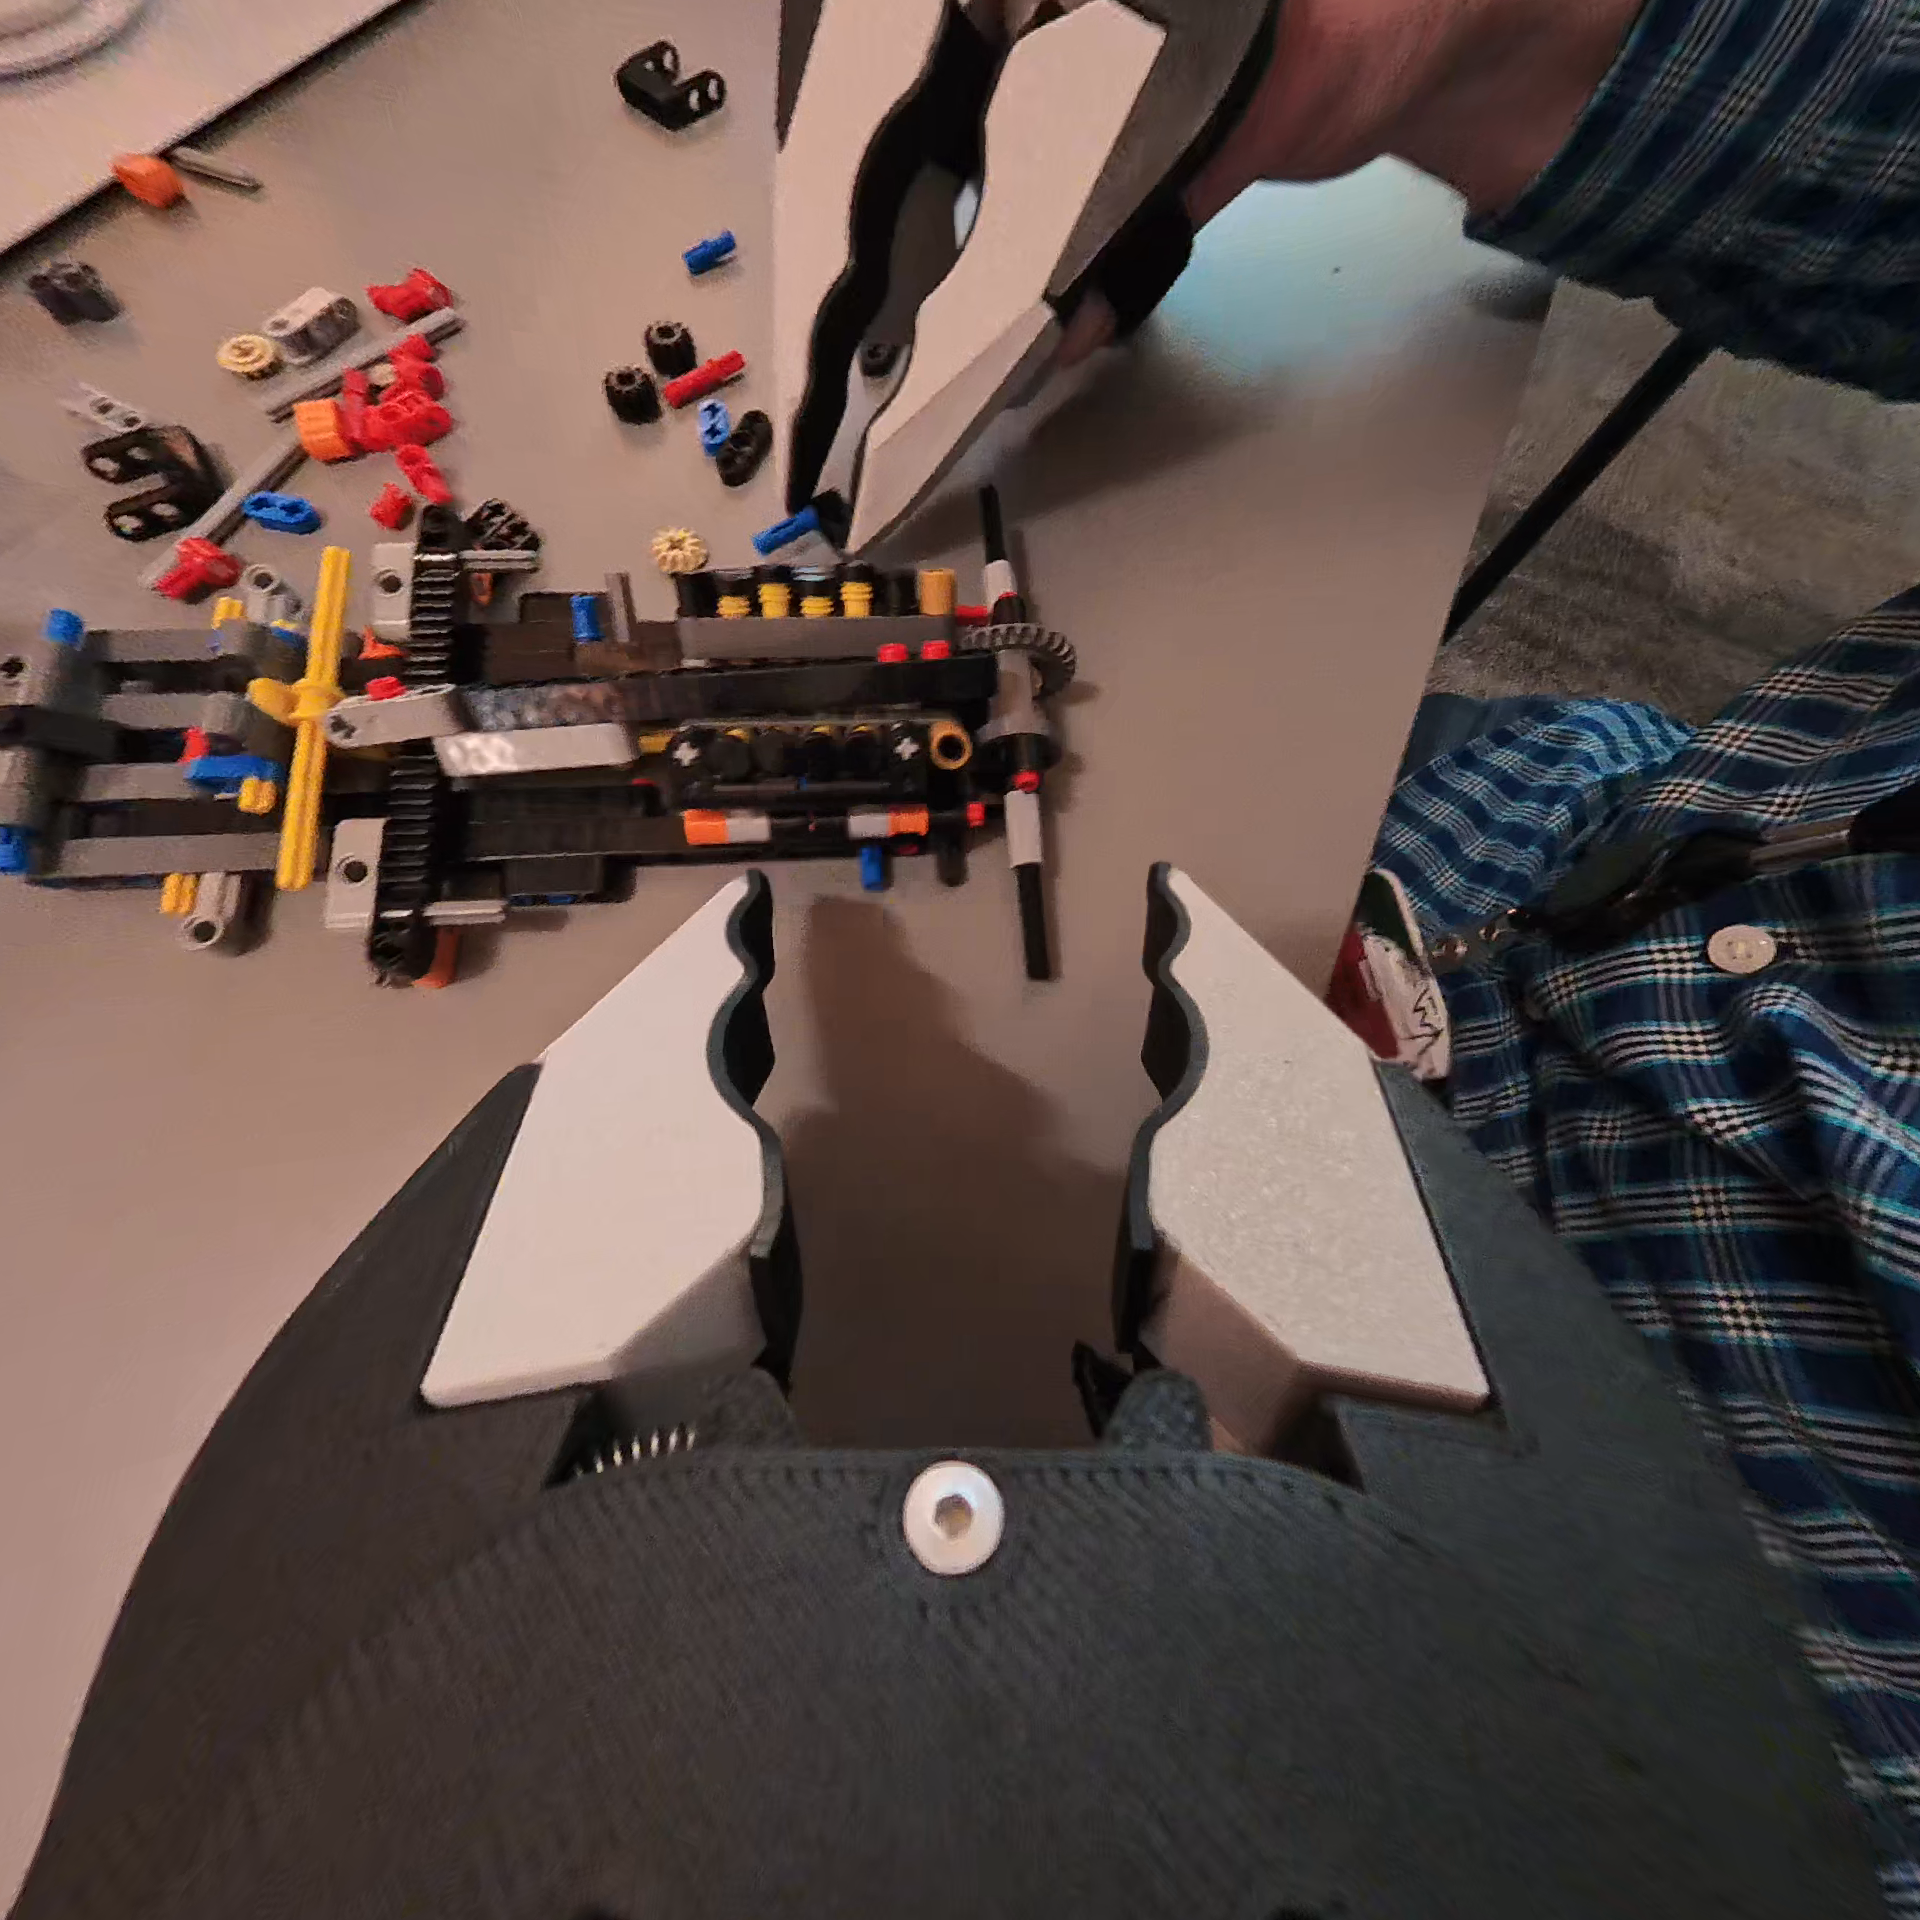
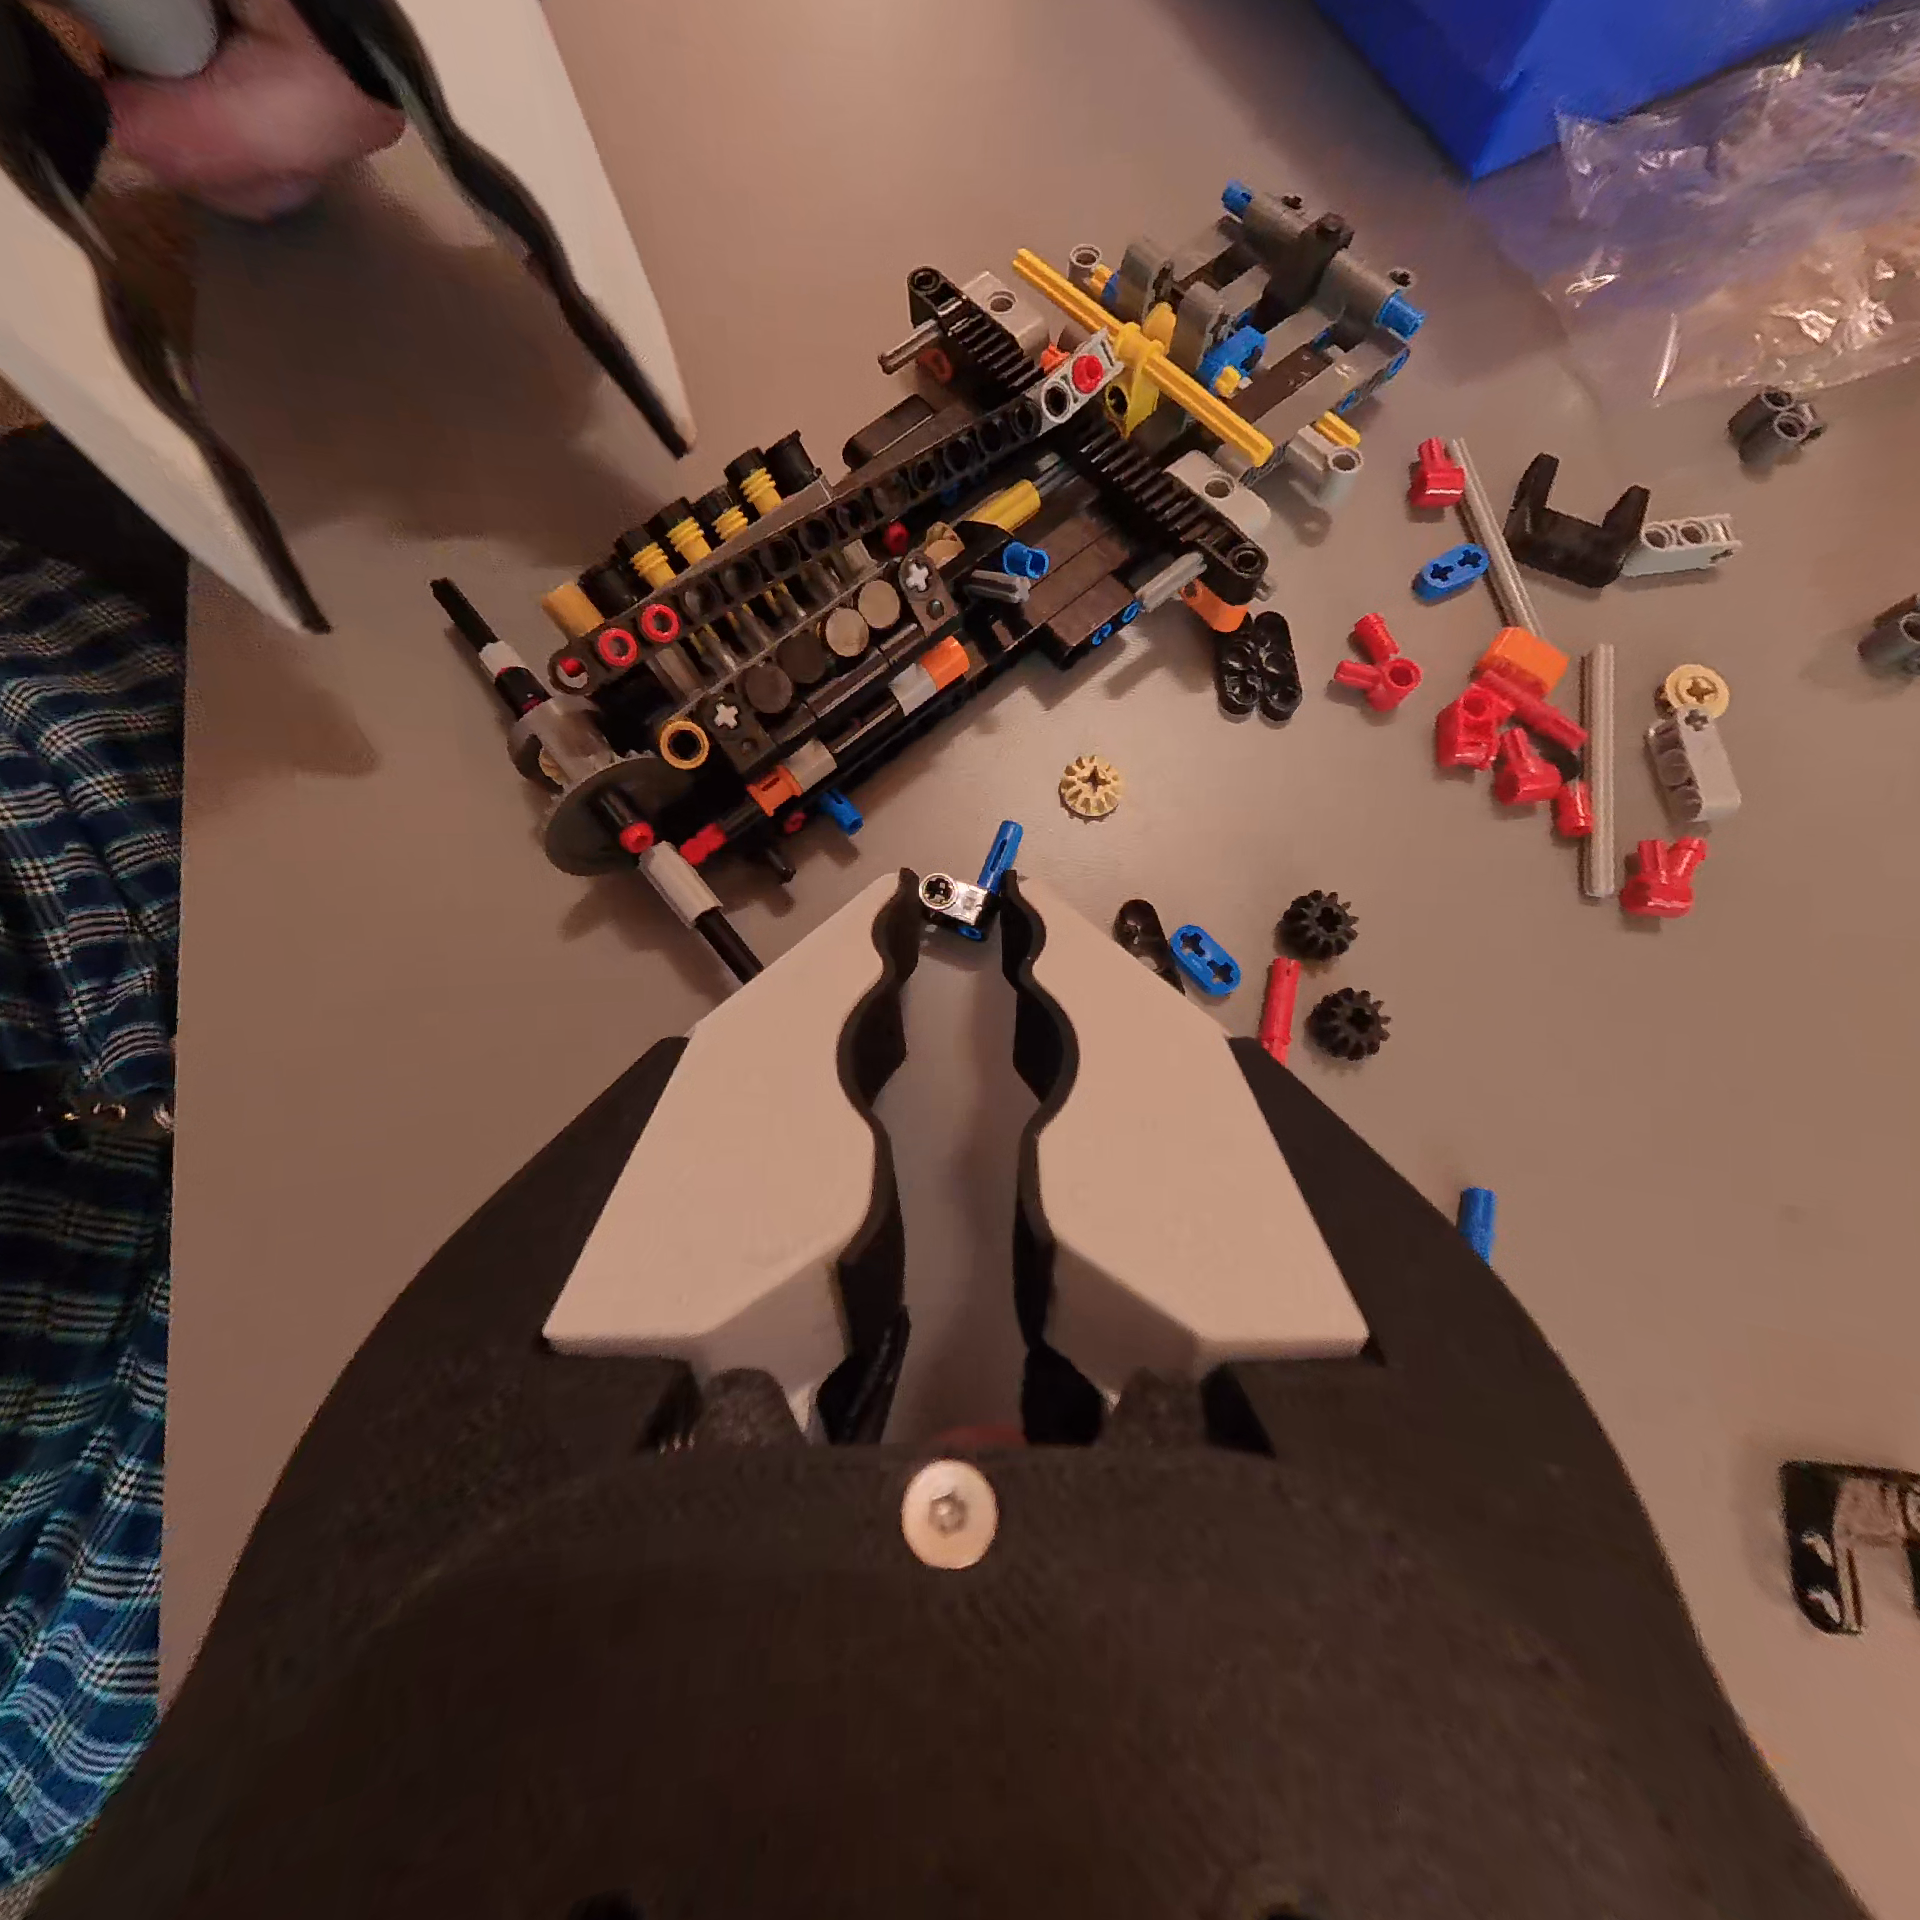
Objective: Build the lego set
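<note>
The half-built lego chassis lies on the grey table, long and black with yellow, grey and red parts; it also shows in the right wrist view. My left gripper is open and empty, just in front of the chassis's near side, and appears at the upper left of the right wrist view. My right gripper is shut on a small grey-and-black connector with a blue pin, close beside the chassis. In the left wrist view the right gripper reaches down behind the chassis with the blue pin at its tips.
Loose red, blue, black and grey parts lie beyond the chassis, with black gears and a tan gear nearby. A blue box and a plastic bag sit at the back. The table edge borders a plaid sleeve. The gap from one gripper's tips to the other's is roughly 11 cm.
</note>
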`<state>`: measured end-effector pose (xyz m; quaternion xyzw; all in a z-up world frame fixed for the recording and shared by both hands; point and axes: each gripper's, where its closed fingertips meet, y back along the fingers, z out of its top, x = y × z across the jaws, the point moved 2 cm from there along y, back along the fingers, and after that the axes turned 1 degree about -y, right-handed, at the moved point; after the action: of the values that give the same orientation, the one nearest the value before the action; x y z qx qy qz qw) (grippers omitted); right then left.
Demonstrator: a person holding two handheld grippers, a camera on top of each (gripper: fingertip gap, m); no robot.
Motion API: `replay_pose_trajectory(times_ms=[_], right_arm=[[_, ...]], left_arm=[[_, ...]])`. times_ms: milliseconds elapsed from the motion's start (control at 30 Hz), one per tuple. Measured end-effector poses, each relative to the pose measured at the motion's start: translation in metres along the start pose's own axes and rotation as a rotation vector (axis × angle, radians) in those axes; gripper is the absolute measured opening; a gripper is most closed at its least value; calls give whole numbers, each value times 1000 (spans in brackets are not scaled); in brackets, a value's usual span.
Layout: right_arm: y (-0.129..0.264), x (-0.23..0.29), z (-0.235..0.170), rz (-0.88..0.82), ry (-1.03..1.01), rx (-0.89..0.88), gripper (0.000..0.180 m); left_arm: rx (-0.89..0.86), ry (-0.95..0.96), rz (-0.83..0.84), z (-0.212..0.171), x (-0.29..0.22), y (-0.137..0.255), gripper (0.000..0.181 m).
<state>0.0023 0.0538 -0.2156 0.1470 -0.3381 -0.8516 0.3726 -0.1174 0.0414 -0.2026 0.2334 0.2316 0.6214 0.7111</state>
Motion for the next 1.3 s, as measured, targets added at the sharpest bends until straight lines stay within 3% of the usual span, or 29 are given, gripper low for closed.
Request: replay_pose_trajectory(times_ms=[300, 633, 900, 1300], right_arm=[[1, 3, 4, 21, 32, 29, 12], [13, 1, 4, 6, 13, -7, 12], [19, 1, 3, -1, 6, -28, 13], [19, 1, 3, 13, 4, -36, 13]], left_arm=[[-5, -1, 23, -3, 10, 0, 72], [-52, -117, 67, 37, 6, -16, 92], [31, -306, 63, 39, 1, -43, 77], [39, -370, 36, 33, 2, -32, 63]])
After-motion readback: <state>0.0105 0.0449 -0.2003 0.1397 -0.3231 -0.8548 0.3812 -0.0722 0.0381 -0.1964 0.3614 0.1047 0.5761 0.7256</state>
